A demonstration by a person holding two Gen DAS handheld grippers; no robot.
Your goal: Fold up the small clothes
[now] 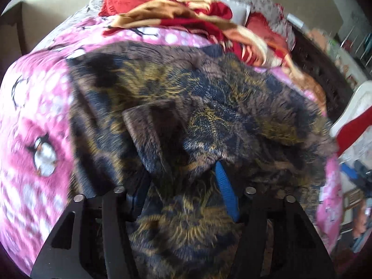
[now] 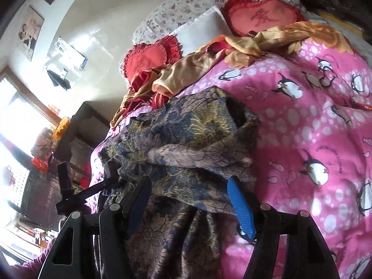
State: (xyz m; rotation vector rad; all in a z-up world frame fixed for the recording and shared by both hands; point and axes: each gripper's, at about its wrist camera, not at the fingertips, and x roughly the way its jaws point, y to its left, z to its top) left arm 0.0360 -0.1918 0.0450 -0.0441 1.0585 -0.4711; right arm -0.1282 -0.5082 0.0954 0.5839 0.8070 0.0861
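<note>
A dark garment with a blue, brown and gold floral print (image 1: pixel 209 107) lies spread on a pink penguin blanket (image 1: pixel 34 107). My left gripper (image 1: pixel 181 179) has its blue fingers (image 1: pixel 224 190) closed on a bunched fold of the garment, lifting it. In the right wrist view the same garment (image 2: pixel 186 134) is humped up and draped over my right gripper (image 2: pixel 188 190), whose blue fingers (image 2: pixel 239 204) pinch its near edge. The left gripper's black frame (image 2: pixel 69 186) shows at the left, holding the garment's other side.
The pink blanket (image 2: pixel 313 127) covers the bed to the right. A crumpled red and tan cloth (image 2: pixel 186 69) and red heart cushions (image 2: pixel 148 58) lie at the far end by a floral pillow (image 2: pixel 186 2). A dark cabinet (image 2: pixel 79 130) and window are at the left.
</note>
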